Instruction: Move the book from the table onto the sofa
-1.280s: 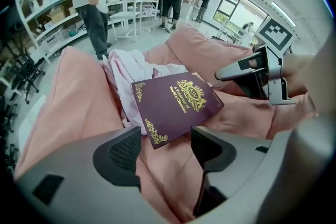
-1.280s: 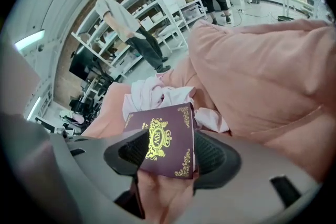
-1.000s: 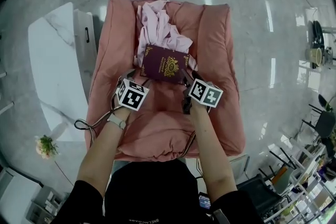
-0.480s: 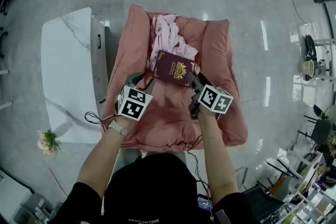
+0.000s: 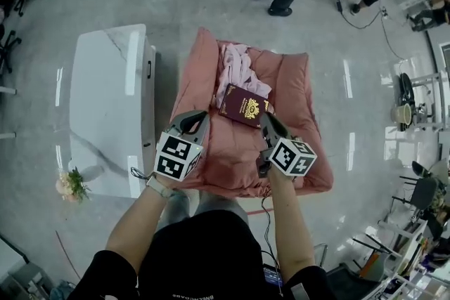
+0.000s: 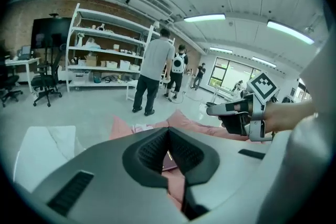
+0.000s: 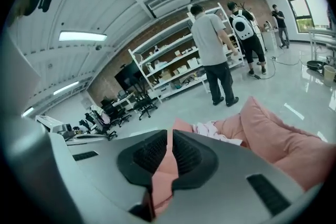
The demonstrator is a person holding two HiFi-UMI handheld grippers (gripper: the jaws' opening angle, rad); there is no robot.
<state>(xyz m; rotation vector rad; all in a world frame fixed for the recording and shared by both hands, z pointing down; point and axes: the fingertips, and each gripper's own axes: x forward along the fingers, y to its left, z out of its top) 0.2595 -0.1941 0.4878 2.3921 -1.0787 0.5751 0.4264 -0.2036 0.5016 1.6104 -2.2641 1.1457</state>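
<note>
Left gripper [image 5: 195, 117], right gripper [image 5: 268, 120] just closed; one book [image 5: 245, 106] on sofa [image 5: 295, 91].

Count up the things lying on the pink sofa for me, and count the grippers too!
Book: 1
Crumpled cloth: 1
Grippers: 2 (left gripper, right gripper)
Total: 4

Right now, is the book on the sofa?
Yes: the book lies flat, cover up, on the pink sofa seat.
</note>
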